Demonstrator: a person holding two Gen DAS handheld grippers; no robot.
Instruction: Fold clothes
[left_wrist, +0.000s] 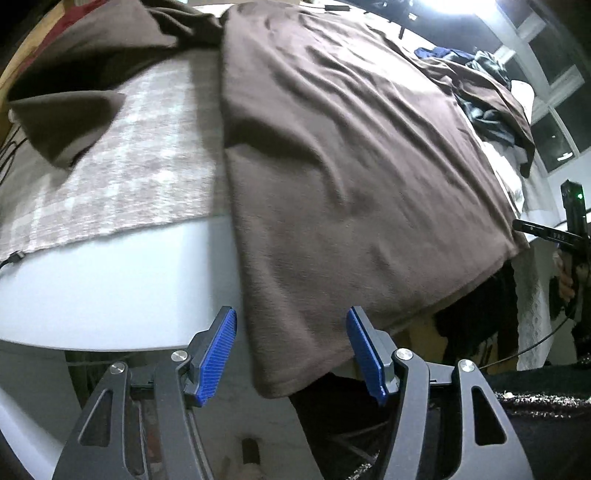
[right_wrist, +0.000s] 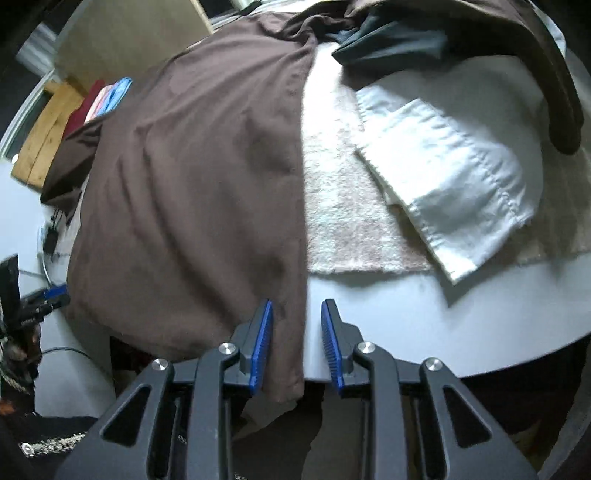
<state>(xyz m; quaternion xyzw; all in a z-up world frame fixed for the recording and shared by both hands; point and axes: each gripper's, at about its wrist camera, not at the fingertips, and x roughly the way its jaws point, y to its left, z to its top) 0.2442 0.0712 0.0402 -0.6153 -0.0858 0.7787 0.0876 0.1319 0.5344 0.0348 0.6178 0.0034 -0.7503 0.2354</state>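
A brown garment (left_wrist: 351, 177) lies spread over the white table (left_wrist: 129, 288), its near hem hanging over the table's front edge. My left gripper (left_wrist: 291, 332) is open, its blue pads (left_wrist: 218, 350) on either side of the garment's hanging left corner. In the right wrist view the same brown garment (right_wrist: 207, 177) fills the left half. My right gripper (right_wrist: 297, 332) is open with the garment's right hanging corner between its blue pads (right_wrist: 262, 347). The other gripper shows at the right edge of the left view (left_wrist: 569, 229).
A beige textured mat (right_wrist: 343, 206) covers the table (right_wrist: 480, 314) under the clothes. A folded white garment (right_wrist: 450, 184) lies on the mat at right. Dark clothes (right_wrist: 399, 40) are piled at the back. A wooden shelf (right_wrist: 48, 122) stands at far left.
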